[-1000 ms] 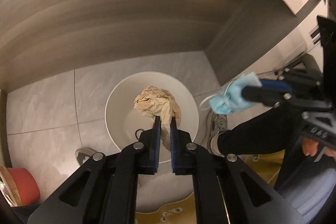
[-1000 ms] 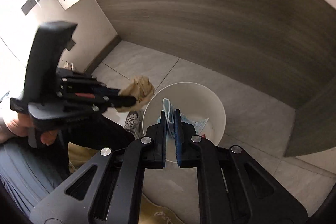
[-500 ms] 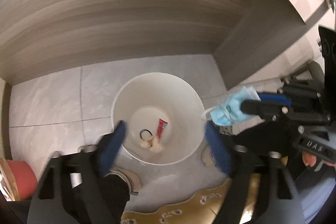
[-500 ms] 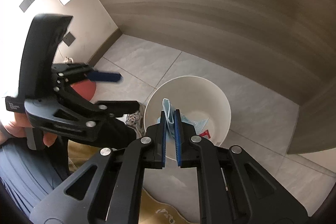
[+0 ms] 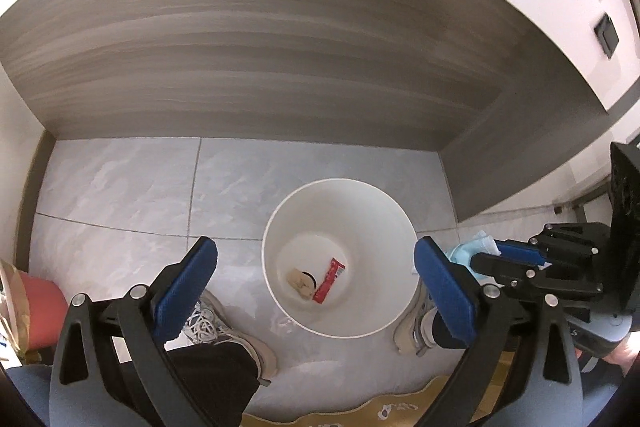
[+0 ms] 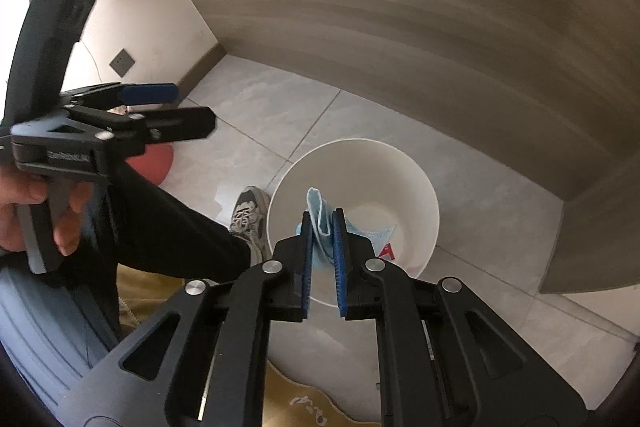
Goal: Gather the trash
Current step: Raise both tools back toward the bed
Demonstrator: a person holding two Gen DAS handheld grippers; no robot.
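The right gripper's (image 6: 323, 239) just-loosening fingers hide part of the bin (image 6: 416, 183) and still hold a half-covered mask (image 6: 320, 223) above it, while the left gripper's (image 5: 316, 267) just-spread, empty fingers flank wrapper (image 5: 329, 279) and paper (image 5: 299, 281) inside.

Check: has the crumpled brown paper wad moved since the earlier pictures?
Yes. The crumpled brown paper wad dropped from above the round white plastic bin's rim to its bottom.
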